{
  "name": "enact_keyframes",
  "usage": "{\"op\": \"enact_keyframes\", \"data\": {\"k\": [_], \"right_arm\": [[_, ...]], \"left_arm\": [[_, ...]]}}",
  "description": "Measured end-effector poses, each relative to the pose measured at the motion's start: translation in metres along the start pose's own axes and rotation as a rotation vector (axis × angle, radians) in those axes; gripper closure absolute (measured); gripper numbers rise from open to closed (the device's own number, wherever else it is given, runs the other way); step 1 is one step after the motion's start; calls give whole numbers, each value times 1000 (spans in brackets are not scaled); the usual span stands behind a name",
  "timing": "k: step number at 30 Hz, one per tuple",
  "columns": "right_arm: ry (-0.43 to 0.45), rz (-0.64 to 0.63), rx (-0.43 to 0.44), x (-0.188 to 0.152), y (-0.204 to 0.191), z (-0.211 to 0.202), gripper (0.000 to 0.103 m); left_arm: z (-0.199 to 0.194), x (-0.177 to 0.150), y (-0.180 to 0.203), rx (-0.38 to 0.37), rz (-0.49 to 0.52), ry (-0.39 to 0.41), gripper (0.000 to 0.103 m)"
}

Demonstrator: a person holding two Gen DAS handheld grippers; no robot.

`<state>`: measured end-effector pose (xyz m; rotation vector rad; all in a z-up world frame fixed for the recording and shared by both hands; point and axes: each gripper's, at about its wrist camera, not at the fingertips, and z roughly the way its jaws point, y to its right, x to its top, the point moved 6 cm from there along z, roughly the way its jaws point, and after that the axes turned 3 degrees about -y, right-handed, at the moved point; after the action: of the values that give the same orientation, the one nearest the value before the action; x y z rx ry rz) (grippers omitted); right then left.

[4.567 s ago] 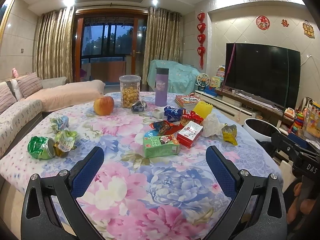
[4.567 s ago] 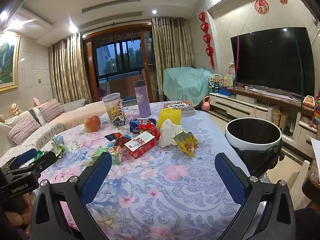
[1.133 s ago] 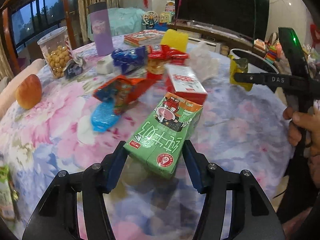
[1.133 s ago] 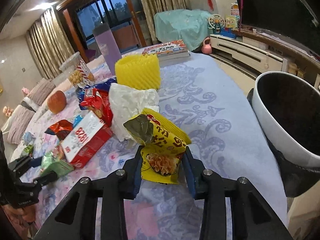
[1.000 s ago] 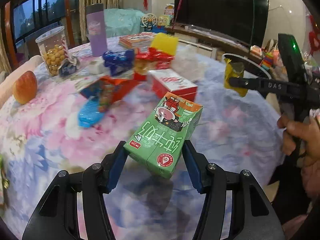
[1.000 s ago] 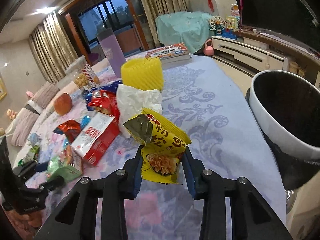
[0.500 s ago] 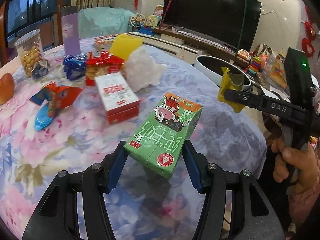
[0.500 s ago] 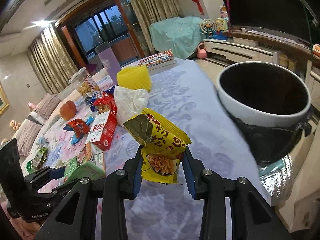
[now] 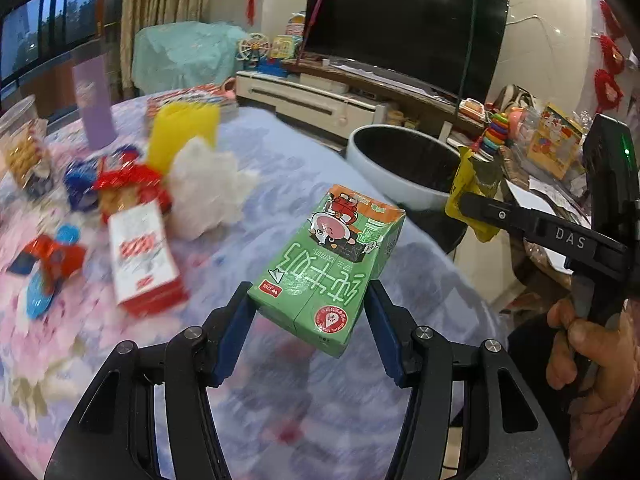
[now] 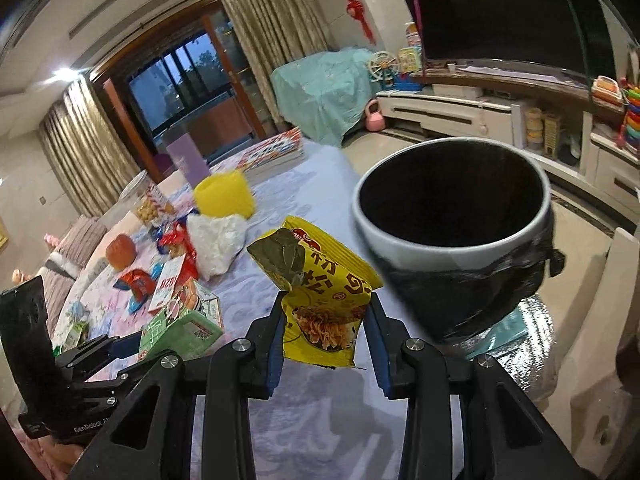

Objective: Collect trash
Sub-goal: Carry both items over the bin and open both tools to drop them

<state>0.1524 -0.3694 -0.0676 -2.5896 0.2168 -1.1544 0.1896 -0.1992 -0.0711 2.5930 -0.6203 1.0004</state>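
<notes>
My left gripper point(image 9: 310, 316) is shut on a green drink carton point(image 9: 328, 268) and holds it above the flowered table point(image 9: 280, 400). My right gripper point(image 10: 326, 332) is shut on a yellow snack bag point(image 10: 324, 280), held above the table edge just left of the white trash bin point(image 10: 456, 248) with a black liner. In the left wrist view the bin point(image 9: 392, 176) stands beyond the table's far edge, and the right gripper point(image 9: 468, 200) with the yellow bag point(image 9: 464, 184) is beside it. The carton also shows in the right wrist view point(image 10: 180, 328).
Trash lies on the table: a red and white box point(image 9: 140, 252), white tissue point(image 9: 204, 192), a yellow cup point(image 9: 184, 132), red and blue wrappers point(image 9: 116, 184). A purple bottle point(image 9: 94, 108), a snack jar point(image 9: 22, 144) and an apple point(image 10: 120, 252) stand further back. A TV stand point(image 9: 320, 96) is behind.
Both grippers have swung right toward the trash bin with their loads. The bin is now closer and larger in the right wrist view. The grips are unchanged.
</notes>
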Motion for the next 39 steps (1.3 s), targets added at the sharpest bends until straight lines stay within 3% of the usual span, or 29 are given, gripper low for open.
{"op": "enact_keyframes", "data": {"k": [9,26,39], "right_arm": [[38,41,-38,26,37,-15,66],[2,105,-64,73,96,9,66],[-39,129,-70,84,120,27,65]], "left_arm": [[22,35,38,-26,32,9,47],[81,103,79,-32,75,-15,47],[111,115,94,-41,93,-57,46]]}}
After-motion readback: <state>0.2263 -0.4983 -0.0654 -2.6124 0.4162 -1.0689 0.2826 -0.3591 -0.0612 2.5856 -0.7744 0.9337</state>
